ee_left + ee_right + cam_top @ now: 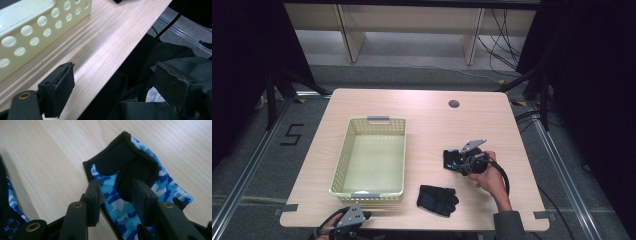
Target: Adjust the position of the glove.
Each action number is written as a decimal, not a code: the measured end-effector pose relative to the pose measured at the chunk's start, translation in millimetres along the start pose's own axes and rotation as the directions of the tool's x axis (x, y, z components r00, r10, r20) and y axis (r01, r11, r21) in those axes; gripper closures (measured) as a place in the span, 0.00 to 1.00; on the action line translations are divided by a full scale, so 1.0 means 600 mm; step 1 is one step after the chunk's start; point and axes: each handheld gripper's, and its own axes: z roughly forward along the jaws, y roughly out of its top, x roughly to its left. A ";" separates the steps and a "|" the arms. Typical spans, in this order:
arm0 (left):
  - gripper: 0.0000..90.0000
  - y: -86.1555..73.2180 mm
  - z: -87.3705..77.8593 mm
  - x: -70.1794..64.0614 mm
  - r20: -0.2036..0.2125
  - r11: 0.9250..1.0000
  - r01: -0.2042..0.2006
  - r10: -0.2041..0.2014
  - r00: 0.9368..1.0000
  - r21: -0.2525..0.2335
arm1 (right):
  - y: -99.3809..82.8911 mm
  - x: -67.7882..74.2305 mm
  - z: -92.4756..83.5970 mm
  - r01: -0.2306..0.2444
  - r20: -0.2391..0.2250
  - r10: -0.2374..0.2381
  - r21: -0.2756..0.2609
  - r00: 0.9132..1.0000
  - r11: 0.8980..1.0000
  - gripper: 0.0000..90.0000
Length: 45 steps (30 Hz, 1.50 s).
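Right tongs (116, 202) point down, half open over the camouflage glove (140, 177), gripping nothing; left tongs (120, 85) gape empty at the table (105, 45) edge

Right gripper (451, 160) covers most of the camo glove (140, 182) from the high view; fingers end cut off in the right gripper view. Second glove (437, 200): pattern too small to read. Left gripper (354, 218) half cut by bottom edge. Basket (37, 27) cropped top-left.

The far half of the table (422, 102) lies bare. A cream basket (343, 155) blocks the left side, reaching almost to the near edge. Two gloves (437, 200) (140, 177) lie near the right and near edges.
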 end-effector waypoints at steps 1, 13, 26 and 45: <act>0.18 -0.001 0.000 -0.001 -0.001 1.000 0.015 -0.015 1.000 0.004 | -0.001 -0.001 0.001 0.007 -0.002 -0.007 0.004 1.000 1.000 0.68; 0.18 -0.001 0.002 -0.002 0.002 1.000 0.014 -0.014 1.000 0.009 | -0.006 -0.004 0.014 -0.007 -0.051 0.008 0.011 0.999 1.000 0.79; 0.18 0.000 0.001 -0.003 -0.006 1.000 0.000 0.000 1.000 0.012 | -0.009 -0.008 0.010 -0.062 -0.078 0.060 -0.025 0.995 0.998 1.00; 0.18 -0.001 0.001 -0.002 0.007 1.000 0.011 -0.011 1.000 0.003 | 0.040 0.034 -0.129 -0.038 -0.123 0.002 -0.290 0.992 0.956 1.00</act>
